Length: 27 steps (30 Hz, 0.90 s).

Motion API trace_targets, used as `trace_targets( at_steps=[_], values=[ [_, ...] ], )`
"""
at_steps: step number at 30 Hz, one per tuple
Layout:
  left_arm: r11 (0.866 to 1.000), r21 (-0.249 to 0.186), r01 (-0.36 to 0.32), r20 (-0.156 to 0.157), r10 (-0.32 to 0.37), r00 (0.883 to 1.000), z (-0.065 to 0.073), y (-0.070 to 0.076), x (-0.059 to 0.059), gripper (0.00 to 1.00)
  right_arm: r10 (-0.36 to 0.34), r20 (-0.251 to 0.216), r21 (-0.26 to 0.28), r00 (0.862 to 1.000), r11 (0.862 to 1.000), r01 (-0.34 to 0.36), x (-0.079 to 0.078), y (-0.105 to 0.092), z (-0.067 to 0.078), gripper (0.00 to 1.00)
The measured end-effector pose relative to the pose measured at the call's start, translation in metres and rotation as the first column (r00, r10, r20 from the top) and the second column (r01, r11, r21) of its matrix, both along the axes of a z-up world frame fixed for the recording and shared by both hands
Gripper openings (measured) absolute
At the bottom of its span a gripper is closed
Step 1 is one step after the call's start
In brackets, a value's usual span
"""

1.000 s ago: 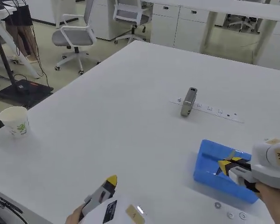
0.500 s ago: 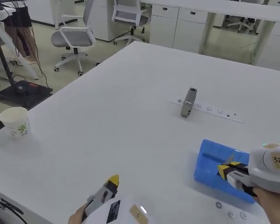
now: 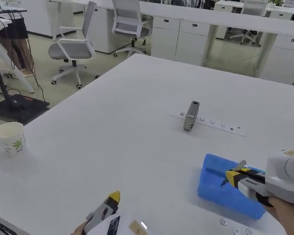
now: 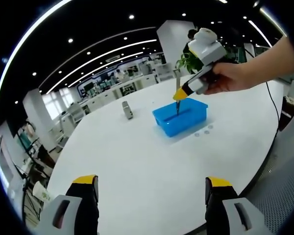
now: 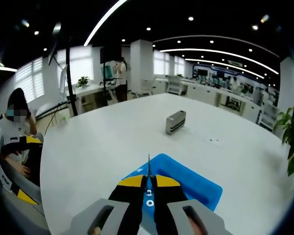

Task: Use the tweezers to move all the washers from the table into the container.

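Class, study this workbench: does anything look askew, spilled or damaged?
Nothing stands out: the blue container sits flat, the paper cup stands upright, and the loose washers lie on the table beside the container, simply awaiting the tweezers.

Three washers (image 3: 223, 222). One blue container (image 3: 208, 185). One tweezers (image 5: 148, 171). One paper cup (image 3: 9, 137). One grey box (image 3: 190, 115). Two office chairs (image 3: 71, 49).

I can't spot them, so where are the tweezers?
Head view, lower right: the tweezers sit clamped in the right gripper, their tips pointing into the blue container.
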<state>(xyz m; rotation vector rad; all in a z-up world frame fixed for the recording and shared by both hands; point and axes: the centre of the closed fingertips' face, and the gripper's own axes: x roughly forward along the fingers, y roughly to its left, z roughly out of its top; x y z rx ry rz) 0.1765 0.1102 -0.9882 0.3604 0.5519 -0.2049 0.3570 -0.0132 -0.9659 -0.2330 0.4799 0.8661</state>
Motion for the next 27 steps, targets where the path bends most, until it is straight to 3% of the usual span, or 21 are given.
trace_targets(
  at_steps=[5, 9, 20, 27],
  values=[
    [1.0, 0.003, 0.003, 0.003, -0.003, 1.0, 0.0, 0.0, 0.0, 0.92, 0.013, 0.014, 0.022, 1.0, 1.0, -0.014, -0.016, -0.004, 0.012, 0.03],
    [1.0, 0.006, 0.002, 0.004, -0.002, 1.0, 0.0, 0.0, 0.0, 0.92, 0.009, 0.008, 0.044, 1.0, 0.999, -0.01, -0.026, -0.009, 0.013, 0.03],
    [1.0, 0.0, 0.001, 0.003, -0.001, 1.0, -0.001, -0.001, -0.001, 0.93, -0.003, -0.049, 0.012, 0.999, 1.0, 0.003, -0.046, -0.018, -0.02, 0.03],
    [1.0, 0.004, 0.0, -0.002, 0.0, 1.0, -0.002, -0.001, -0.001, 0.93, -0.008, -0.08, -0.006, 0.997, 1.0, 0.007, -0.045, -0.02, -0.036, 0.03]
  ],
)
